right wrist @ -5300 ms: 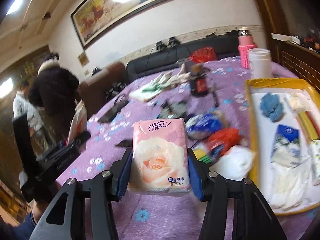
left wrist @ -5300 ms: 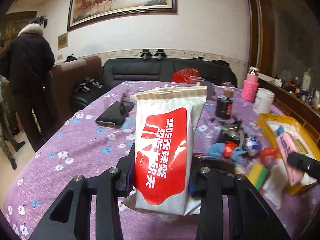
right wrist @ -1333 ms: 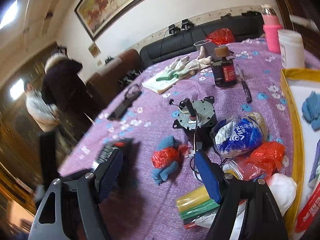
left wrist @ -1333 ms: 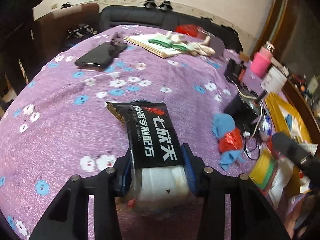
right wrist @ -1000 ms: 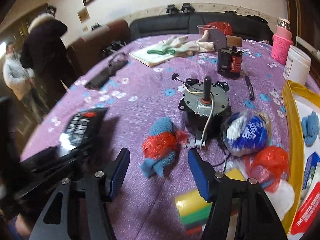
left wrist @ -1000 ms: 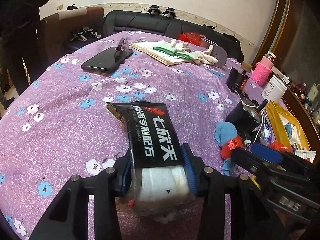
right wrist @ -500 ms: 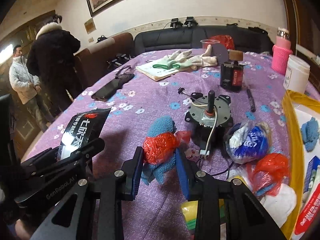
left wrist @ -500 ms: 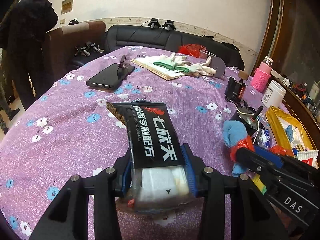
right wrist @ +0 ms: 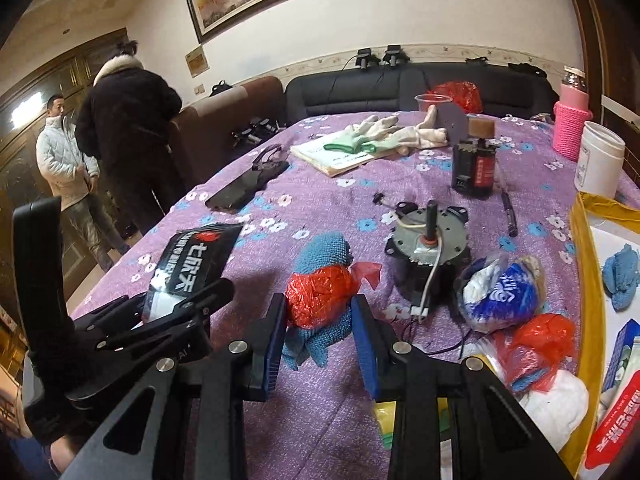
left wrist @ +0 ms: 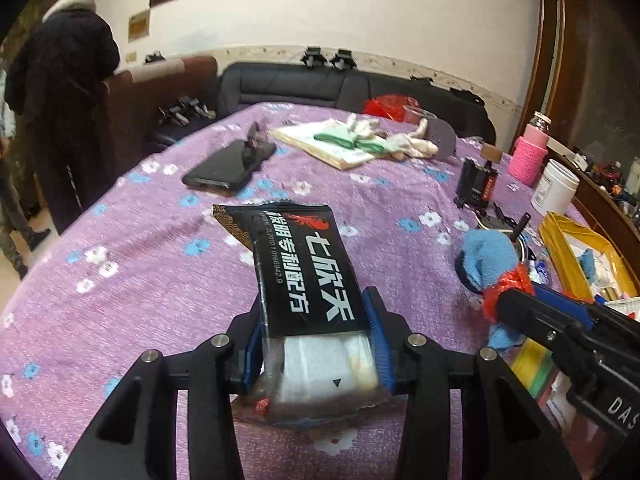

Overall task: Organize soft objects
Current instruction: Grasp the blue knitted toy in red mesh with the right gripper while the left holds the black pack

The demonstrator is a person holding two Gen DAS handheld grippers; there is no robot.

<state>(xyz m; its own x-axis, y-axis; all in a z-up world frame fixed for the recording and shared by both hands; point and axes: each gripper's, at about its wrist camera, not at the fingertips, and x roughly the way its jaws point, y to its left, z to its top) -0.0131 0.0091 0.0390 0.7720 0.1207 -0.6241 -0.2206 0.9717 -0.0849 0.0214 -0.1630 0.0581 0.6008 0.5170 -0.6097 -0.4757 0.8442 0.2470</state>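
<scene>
**Two grippers, two soft bundles in hand**

Two holds at once here. My left gripper is clamped on a black wet-wipe pack, its blue pads pressing both sides of the clear lower end while the printed end juts out over the purple floral tablecloth. My right gripper has its jaws closed most of the way onto a blue knitted cloth wrapped in red plastic (the red wrap sits squarely between the pads); I think the bundle is lifted clear of the cloth, though the fisheye makes that hard to judge. Just beyond it stands a small electric motor with a white lead, and beside that a blue-and-white bagged bundle. The yellow tray lies at the right edge, a second blue cloth inside it.
</scene>
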